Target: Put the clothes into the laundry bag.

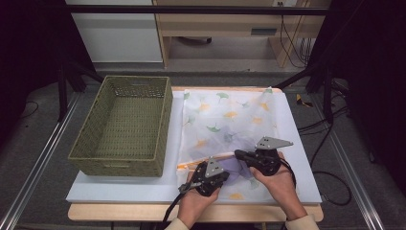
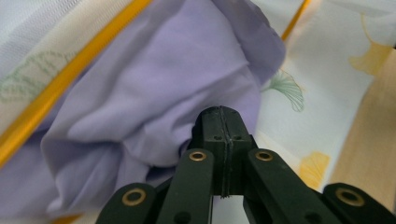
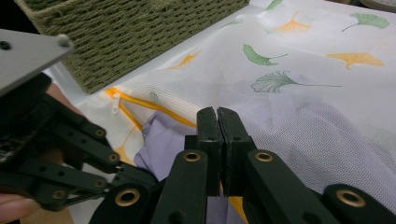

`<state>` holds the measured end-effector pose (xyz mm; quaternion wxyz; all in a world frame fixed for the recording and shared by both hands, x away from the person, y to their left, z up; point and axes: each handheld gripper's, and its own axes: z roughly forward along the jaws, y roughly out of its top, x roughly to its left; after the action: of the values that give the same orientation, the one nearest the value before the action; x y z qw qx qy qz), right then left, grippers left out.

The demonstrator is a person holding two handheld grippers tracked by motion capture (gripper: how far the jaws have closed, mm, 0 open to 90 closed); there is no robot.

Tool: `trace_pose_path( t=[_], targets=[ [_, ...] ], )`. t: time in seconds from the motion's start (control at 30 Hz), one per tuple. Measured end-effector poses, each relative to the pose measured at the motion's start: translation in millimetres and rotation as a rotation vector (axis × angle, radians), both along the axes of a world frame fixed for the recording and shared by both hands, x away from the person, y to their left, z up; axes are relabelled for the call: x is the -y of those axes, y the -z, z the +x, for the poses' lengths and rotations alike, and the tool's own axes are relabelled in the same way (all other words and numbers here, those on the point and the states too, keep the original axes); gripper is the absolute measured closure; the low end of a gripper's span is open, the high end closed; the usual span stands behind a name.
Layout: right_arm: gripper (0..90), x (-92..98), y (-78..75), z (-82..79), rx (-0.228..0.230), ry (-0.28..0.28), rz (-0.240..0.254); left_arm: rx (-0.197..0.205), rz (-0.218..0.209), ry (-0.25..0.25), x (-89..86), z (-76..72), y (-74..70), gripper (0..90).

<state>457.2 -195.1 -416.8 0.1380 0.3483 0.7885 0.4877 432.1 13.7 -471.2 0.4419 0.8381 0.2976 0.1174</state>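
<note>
A white mesh laundry bag (image 1: 230, 115) printed with ginkgo leaves lies flat on the table, and its yellow zipper (image 3: 128, 114) is open at the near end. A purple cloth (image 2: 140, 93) bulges out of that opening. My left gripper (image 1: 226, 176) is shut, its tips (image 2: 219, 116) sunk into the purple cloth, whose folds gather at them. My right gripper (image 1: 237, 153) points left and is shut on the bag's zipper edge (image 3: 236, 201), holding the mesh (image 3: 299, 130) up over the cloth. The left gripper (image 3: 70, 154) sits close on the left in the right gripper view.
An empty green woven basket (image 1: 122, 124) stands left of the bag, and its wall (image 3: 135, 37) is near the zipper end. Both rest on a white board (image 1: 299, 158) over a wooden table edge (image 1: 119, 212). Dark frame rails run along both sides.
</note>
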Motion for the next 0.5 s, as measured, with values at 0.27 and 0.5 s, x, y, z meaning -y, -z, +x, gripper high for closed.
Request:
trace_pose_path(
  t=[0.27,0.5],
  targets=[
    [88.9,-0.1,0.9,0.7,-0.003,0.007,-0.009,0.0,0.01,-0.02,10.6,15.1,2.8,89.5],
    [89.0,0.3,1.5,1.6,-0.005,0.017,-0.016,-0.013,-0.012,-0.049,15.7,27.9,2.8,89.6]
  ],
)
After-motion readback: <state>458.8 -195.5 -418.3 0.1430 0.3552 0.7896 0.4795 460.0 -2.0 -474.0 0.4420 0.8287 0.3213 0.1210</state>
